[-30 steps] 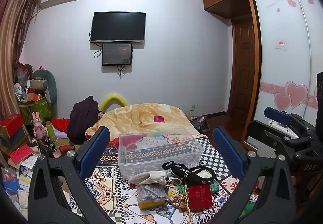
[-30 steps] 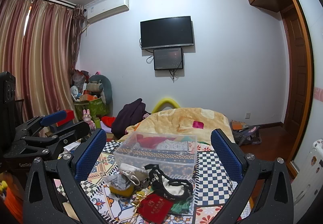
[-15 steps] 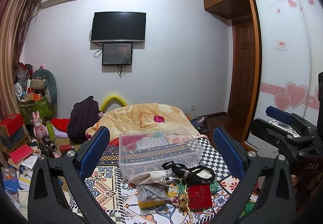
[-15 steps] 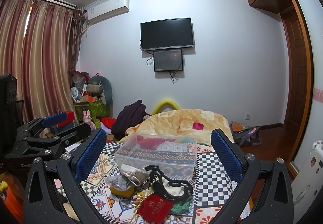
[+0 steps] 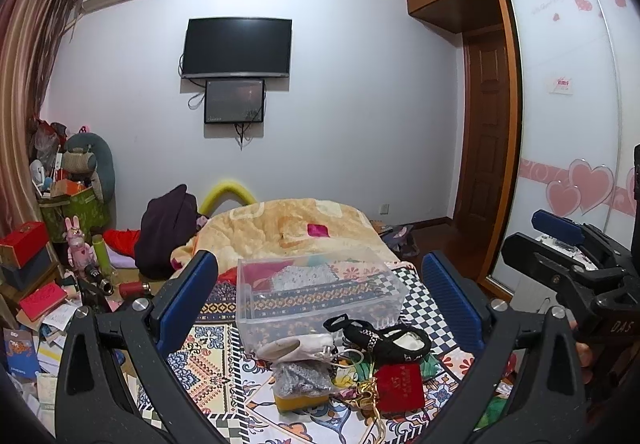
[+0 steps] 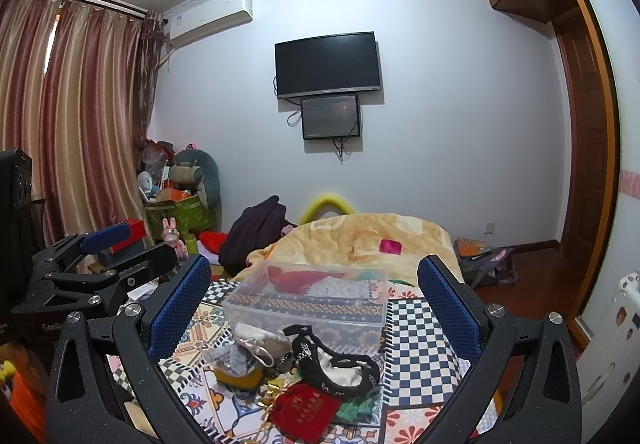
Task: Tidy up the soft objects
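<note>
A clear plastic box (image 5: 320,292) (image 6: 308,298) stands on the patterned bedspread (image 5: 208,360) with some folded cloth inside. In front of it lies a pile of soft items: a black-trimmed cloth piece (image 5: 380,336) (image 6: 332,360), a red pouch (image 5: 400,384) (image 6: 304,410), a white pouch (image 5: 296,348) and a grey glittery bag (image 5: 300,380). My left gripper (image 5: 320,296) is open and empty, held above and short of the pile. My right gripper (image 6: 316,304) is open and empty too, at the same distance. Each gripper shows at the edge of the other's view.
A yellow quilt (image 5: 288,228) lies bunched at the far end of the bed beside a dark garment (image 5: 168,228). Boxes, toys and papers (image 5: 48,264) crowd the left floor. A wardrobe with sliding doors (image 5: 568,124) and a wooden door are on the right.
Both views drift very slightly; the right wrist view tilts a touch upward. Nothing on the bed has moved and both grippers stay open.
</note>
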A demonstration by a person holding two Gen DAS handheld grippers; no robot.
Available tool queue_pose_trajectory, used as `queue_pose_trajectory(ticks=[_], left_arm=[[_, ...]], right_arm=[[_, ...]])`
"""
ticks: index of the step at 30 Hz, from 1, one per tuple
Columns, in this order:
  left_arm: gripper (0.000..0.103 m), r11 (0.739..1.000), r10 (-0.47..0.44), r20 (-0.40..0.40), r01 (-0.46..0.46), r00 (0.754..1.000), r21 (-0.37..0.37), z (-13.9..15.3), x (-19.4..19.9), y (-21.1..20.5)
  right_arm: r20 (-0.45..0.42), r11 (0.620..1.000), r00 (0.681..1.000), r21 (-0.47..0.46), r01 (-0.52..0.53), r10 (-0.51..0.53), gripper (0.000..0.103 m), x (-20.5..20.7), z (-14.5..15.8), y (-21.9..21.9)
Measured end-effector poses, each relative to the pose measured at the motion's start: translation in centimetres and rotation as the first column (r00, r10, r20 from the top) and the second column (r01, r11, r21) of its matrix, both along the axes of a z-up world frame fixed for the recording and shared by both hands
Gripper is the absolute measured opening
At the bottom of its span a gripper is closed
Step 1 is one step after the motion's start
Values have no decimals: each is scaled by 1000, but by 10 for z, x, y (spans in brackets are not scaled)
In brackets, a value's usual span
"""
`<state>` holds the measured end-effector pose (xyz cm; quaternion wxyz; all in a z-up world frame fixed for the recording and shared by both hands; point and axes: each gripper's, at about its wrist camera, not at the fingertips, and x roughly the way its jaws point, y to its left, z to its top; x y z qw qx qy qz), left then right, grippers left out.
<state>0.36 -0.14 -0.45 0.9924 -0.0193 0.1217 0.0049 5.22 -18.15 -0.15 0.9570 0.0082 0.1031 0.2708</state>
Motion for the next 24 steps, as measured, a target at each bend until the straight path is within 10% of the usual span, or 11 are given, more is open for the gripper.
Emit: queue_pose_trajectory(ticks=[24], left_arm=[[103,999,-10,-415,-12,910,-50,-131,109,20]], right_arm=[[-382,990,923,-104,-94,47,103,81,-115,20]])
